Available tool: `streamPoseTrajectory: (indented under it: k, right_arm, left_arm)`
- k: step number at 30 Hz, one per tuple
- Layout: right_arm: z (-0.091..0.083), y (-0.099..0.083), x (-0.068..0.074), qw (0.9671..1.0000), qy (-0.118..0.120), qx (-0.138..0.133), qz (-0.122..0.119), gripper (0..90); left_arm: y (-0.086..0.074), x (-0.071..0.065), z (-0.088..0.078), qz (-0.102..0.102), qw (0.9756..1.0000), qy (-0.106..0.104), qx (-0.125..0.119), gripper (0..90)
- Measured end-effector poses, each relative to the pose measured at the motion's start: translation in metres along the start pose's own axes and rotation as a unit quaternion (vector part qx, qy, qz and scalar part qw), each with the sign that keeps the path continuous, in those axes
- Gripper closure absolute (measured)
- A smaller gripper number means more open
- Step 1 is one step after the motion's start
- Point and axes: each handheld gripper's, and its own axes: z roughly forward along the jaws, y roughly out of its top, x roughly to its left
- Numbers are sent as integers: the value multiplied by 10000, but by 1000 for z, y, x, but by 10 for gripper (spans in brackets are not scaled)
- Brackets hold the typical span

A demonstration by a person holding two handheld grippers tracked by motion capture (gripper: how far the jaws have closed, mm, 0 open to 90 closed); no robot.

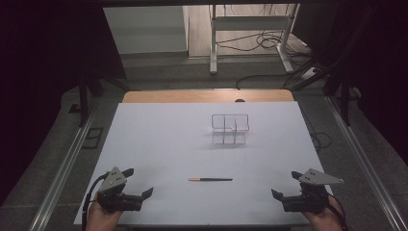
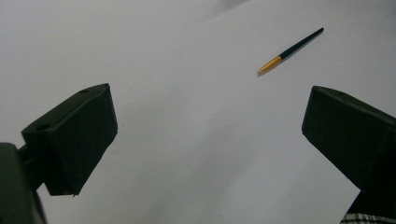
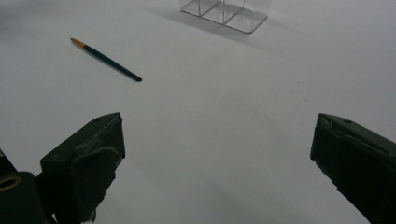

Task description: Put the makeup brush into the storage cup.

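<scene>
A thin dark pen with an orange tip [image 1: 210, 179] lies flat on the white table top, orange end to the left, midway between the two grippers. It appears far off at upper right in the left gripper view [image 2: 291, 50] and at upper left in the right gripper view [image 3: 105, 59]. My left gripper [image 1: 139, 182] rests open at the table's front left, jaws wide apart and holding nothing [image 2: 208, 135]. At the front right, my right gripper [image 1: 285, 183] also stands open, with bare table between its jaws [image 3: 217, 154].
A clear plastic organiser with several compartments [image 1: 230, 129] stands beyond the pen, right of centre [image 3: 224, 11]. The white sheet [image 1: 159, 144] covers a wooden table whose back edge [image 1: 207, 95] shows. Past the table are a metal frame and cables on the floor.
</scene>
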Motion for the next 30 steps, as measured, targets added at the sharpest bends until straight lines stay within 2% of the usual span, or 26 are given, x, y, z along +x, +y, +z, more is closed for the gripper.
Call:
streamPoseTrajectory:
  k: [7,13,19,30]
  right_arm:
    - [2,0,0,9999,16,106,56,19]
    - [4,2,1,9999,57,89,131,6]
    - [4,11,6,9999,-20,92,-80,0]
    - [7,18,11,9998,93,131,-150,0]
  left_arm:
    - [0,1,0,-70,10000,-56,8,37]
    - [0,1,-1,-11,10000,-78,15,37]
    - [0,1,-1,-39,10000,-88,-3,37]
    - [0,1,-1,-34,10000,-69,24,37]
